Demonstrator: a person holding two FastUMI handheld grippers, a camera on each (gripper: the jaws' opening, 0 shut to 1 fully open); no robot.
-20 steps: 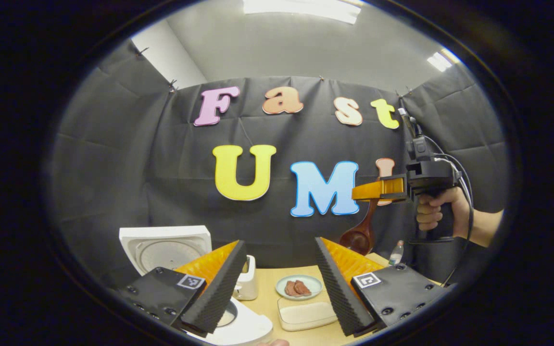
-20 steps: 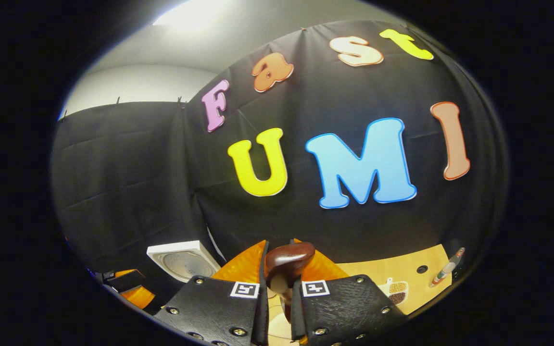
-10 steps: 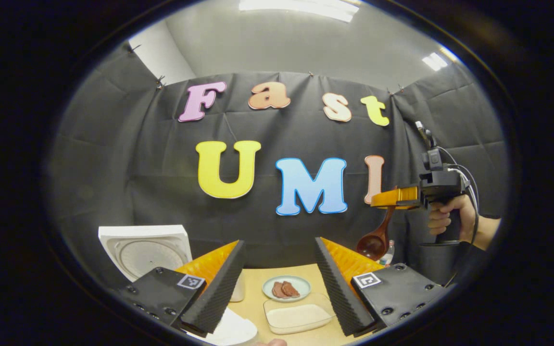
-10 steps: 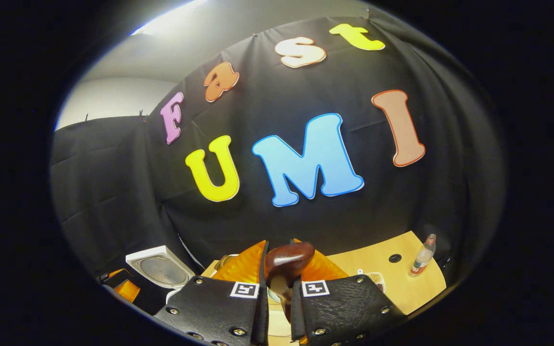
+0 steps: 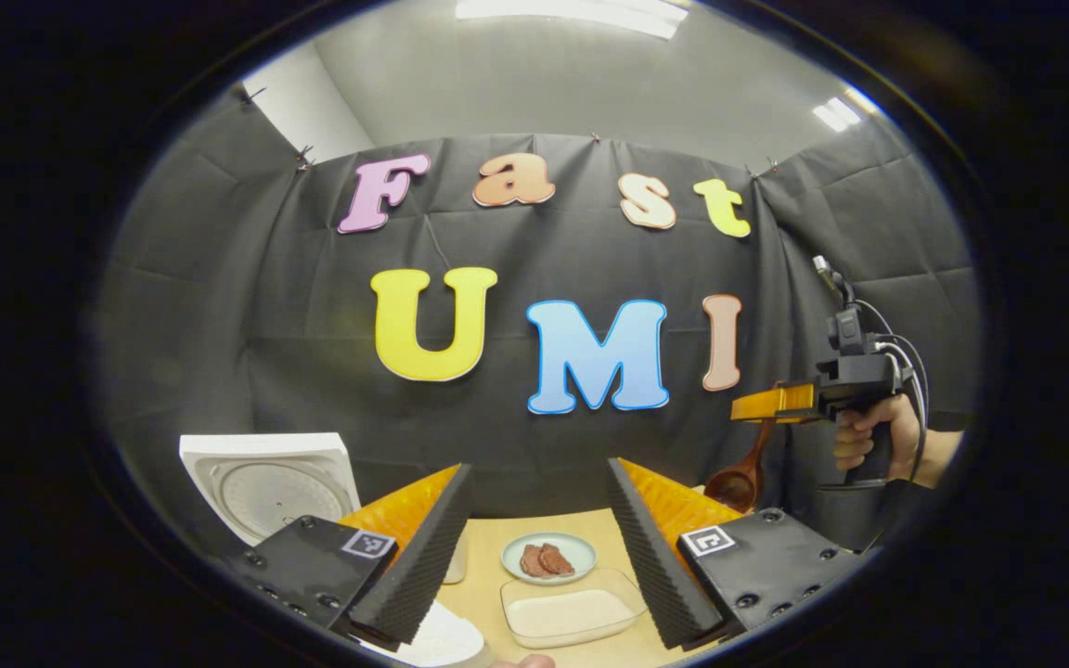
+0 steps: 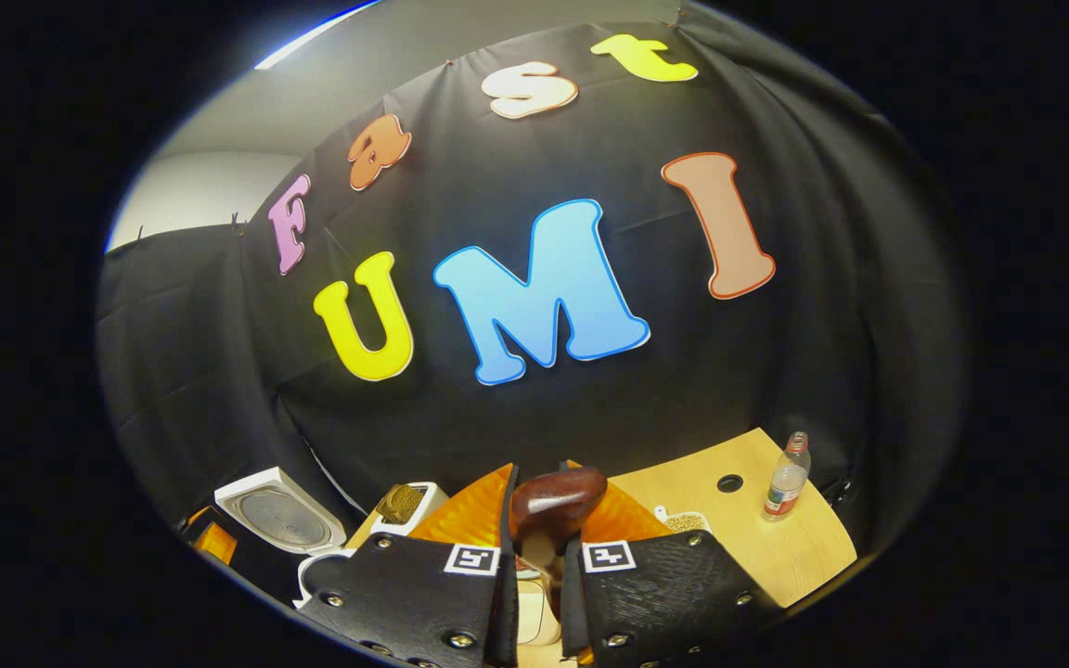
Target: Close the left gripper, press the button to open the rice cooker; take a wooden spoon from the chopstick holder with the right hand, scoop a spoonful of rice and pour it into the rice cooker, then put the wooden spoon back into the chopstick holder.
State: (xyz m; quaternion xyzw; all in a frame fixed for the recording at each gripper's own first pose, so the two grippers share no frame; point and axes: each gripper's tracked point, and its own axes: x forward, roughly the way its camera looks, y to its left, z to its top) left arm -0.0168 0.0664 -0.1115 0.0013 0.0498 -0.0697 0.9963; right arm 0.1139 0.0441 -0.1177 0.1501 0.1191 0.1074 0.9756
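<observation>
1. Overhead, a pale ceiling with a bright strip light [image 5: 581,14] spans the booth, and black cloth [image 5: 219,306] hangs as its back and side walls.
2. Below the cloth lies a light wooden bench [image 5: 488,584], taken here as the landmark for places.
3. At the bench's left end stands the white rice cooker, its lid [image 5: 265,482] raised upright and showing its round inner face; in the right gripper view the lid [image 6: 279,515] also shows at the left.
4. Near the bench's middle sits a small pale plate [image 5: 548,557] with reddish-brown pieces, and just in front of it a clear dish of white rice [image 5: 572,612].
5. In the right gripper view, a plastic bottle [image 6: 785,482] stands upright at the bench's far right edge, beside a round hole [image 6: 729,482] in the top.
6. Also there, the chopstick holder [image 6: 409,501], a white box, stands on the bench beside the cooker.
7. Low over the bench's near edge, the left gripper [image 5: 534,547] has its fingers spread wide apart, holding nothing.
8. High above the bench's right end, a hand [image 5: 873,436] holds the right gripper [image 5: 771,404], which clamps the wooden spoon [image 5: 743,473] by its handle, bowl hanging down.
9. In its own view, the right gripper [image 6: 539,557] pinches the spoon's handle between both fingers, its dark rounded end [image 6: 558,496] poking out above them.
</observation>
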